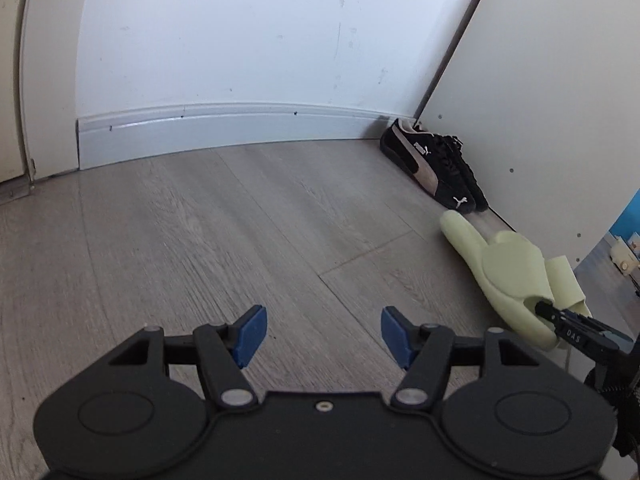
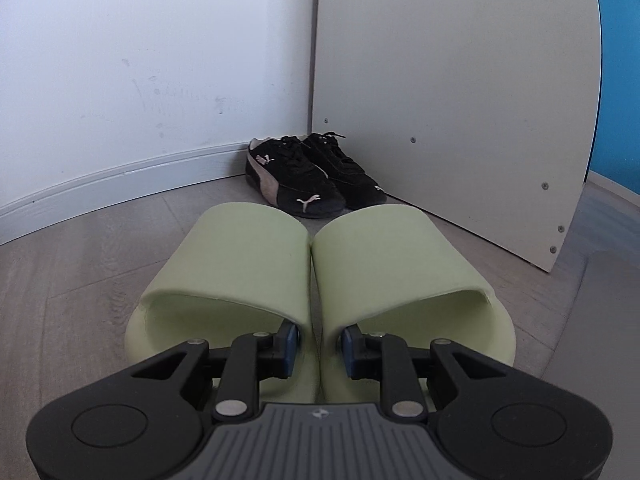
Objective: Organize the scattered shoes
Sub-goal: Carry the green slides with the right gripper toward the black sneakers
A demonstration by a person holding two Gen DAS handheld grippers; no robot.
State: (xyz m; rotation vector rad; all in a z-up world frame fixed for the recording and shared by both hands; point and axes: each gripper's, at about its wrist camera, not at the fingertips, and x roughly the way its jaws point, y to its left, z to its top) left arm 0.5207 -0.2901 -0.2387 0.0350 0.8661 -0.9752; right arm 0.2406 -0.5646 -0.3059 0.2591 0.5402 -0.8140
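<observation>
My right gripper pinches both green slides together, carried just short of the black sneakers in the corner; next I'd set them alongside. Left gripper hangs empty, fingers apart.

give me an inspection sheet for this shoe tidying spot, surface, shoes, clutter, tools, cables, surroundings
Surface: grey wood-look floor, bare in front of the left tool.
Job's things: black sneakers paired in the corner, toes pointing out; pale green slides side by side, held together.
Clutter: small items at the far right edge of the left view, too small to tell.
Grippers: left tool open, holding nothing; right tool shut on the slides' adjoining inner edges.
Cables: nothing seen.
Surroundings: white wall with baseboard; white panel with screws at right.
</observation>
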